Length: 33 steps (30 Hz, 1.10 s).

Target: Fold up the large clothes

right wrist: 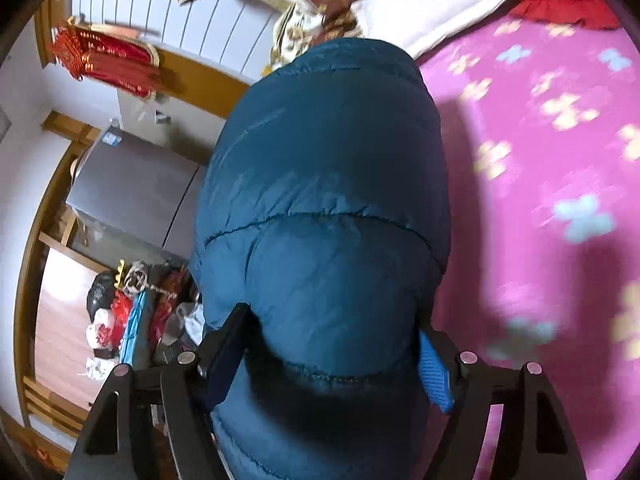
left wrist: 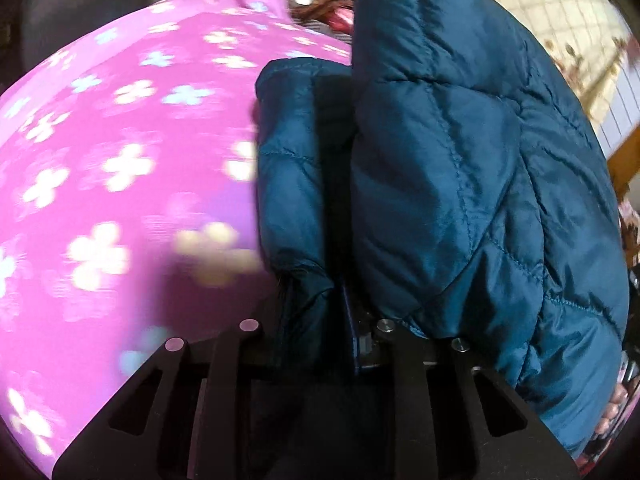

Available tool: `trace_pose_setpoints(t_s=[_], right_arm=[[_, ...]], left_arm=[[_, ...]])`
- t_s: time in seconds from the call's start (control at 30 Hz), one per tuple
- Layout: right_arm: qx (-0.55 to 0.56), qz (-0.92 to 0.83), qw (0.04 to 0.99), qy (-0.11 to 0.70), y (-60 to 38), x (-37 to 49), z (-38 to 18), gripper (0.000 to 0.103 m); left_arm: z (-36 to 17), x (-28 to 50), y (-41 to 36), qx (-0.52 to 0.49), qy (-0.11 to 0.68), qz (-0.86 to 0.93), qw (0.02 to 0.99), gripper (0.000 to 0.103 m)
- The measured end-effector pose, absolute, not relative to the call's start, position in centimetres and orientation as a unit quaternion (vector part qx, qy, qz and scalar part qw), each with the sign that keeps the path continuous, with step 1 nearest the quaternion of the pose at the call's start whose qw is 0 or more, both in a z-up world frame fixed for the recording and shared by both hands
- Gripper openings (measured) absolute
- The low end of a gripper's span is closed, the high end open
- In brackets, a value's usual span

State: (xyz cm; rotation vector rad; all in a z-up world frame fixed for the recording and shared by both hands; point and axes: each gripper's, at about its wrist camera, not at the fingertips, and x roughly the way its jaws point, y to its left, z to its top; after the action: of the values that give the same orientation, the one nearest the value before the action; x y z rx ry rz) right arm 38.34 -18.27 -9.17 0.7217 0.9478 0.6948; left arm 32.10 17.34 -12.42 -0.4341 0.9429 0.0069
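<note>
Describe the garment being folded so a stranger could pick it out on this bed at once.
Start from the bed's pink flowered sheet, which fills most of both views. On it lies the teal quilted puffer jacket, bunched between both grippers. It is the only dark, shiny, stitched-panel piece; the bedding heaped at the far end is cream, brown and red.

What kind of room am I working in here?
Most likely a bedroom at home: a bed under a pink flowered sheet, bedding piled at its head, and a red knot ornament on the wall.
</note>
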Motion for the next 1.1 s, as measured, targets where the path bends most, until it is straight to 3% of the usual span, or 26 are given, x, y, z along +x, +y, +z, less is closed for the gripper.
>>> trace_pose_setpoints(t_s=[0.2,0.37,0.7,0.93,1.1], right_arm=[[0.326,0.242,0.814,0.415,-23.4,38.4,-8.4,0.074],[0.196,0.115,0.893,0.389,-22.1,36.6,-3.5,0.075],[-0.037,0.135,0.933,0.333,-9.5,30.2,3.9,0.074],[-0.097,0.122,0.919,0.363,1.1,36.4,1.6,0.07],[-0.132,0.074,0.913,0.379,3.5,41.5,-2.6,0.068]], left_arm=[[-11.7,35.8,11.4,-0.163,0.458,-0.019,0.874,0.02],[-9.5,35.7,11.0,-0.135,0.453,-0.008,0.881,0.02],[-5.6,23.6,16.4,-0.161,0.43,0.02,0.888,0.028],[-6.9,22.1,16.7,-0.142,0.403,0.022,0.904,0.035],[-9.5,25.0,19.5,-0.243,0.419,0.011,0.875,0.036]])
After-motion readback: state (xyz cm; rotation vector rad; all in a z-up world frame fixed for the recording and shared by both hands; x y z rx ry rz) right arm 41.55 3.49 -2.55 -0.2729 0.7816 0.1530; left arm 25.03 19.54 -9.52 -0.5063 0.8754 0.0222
